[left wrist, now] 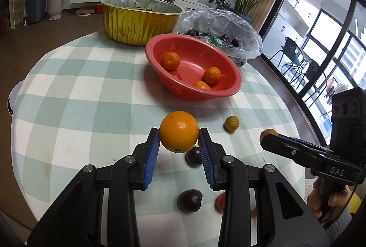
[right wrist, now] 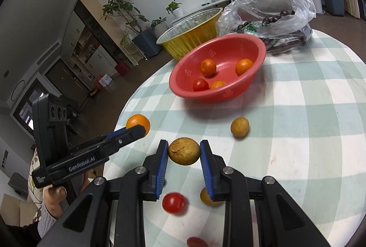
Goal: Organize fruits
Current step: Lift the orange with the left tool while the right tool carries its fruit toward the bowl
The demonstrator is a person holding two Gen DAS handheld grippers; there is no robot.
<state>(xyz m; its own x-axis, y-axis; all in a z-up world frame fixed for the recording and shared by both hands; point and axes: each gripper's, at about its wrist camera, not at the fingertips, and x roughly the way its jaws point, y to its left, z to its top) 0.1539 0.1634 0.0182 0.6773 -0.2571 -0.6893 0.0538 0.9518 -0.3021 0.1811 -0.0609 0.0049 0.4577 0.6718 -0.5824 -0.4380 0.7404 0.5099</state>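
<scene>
My left gripper is shut on a large orange and holds it above the checked tablecloth; the orange also shows in the right wrist view. My right gripper is shut on a small brownish-yellow fruit, which shows at its tips in the left wrist view. The red bowl holds three small oranges and a tomato. Loose on the cloth lie a brownish fruit, two dark plums, and cherry tomatoes.
A gold foil pan stands behind the bowl. A clear plastic bag with dark fruit lies to its right. The round table's edge curves close on the right; floor, plants and a TV wall lie beyond.
</scene>
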